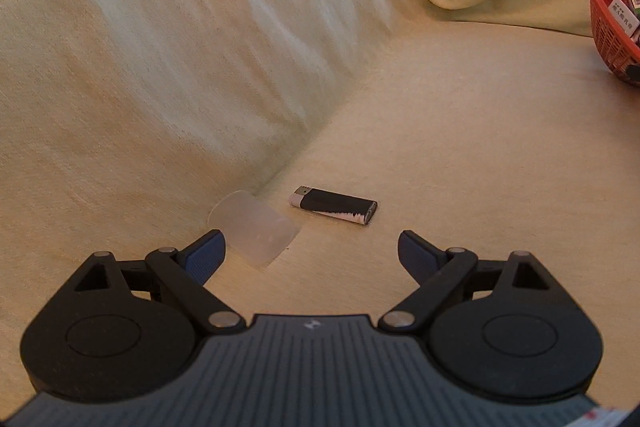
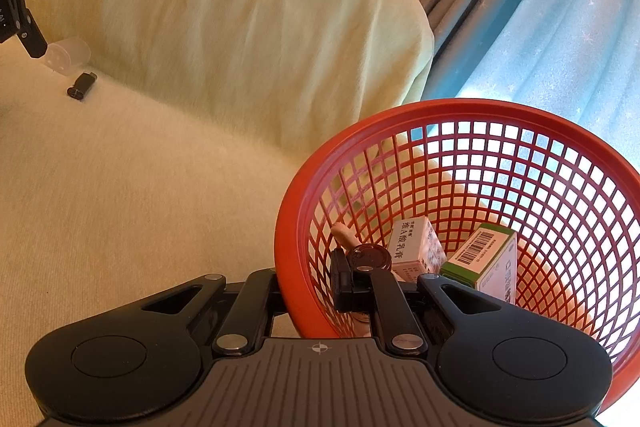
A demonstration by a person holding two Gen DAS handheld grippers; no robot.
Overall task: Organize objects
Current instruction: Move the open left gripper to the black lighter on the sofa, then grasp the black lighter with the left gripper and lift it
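Now our open left tongs (image 1: 310, 247) face the lighter (image 1: 333, 205), lying crosswise just ahead; right tongs (image 2: 316, 291) clamp the basket (image 2: 460, 107) rim.

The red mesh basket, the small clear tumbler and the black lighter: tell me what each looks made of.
Red mesh basket: moulded plastic, slightly glossy, with a uniform grid and smooth rim. Small clear tumbler: frosted translucent material, probably plastic; the cover shows dimly through it. Black lighter: likely glossy plastic body with a silvery, seemingly metal cap.
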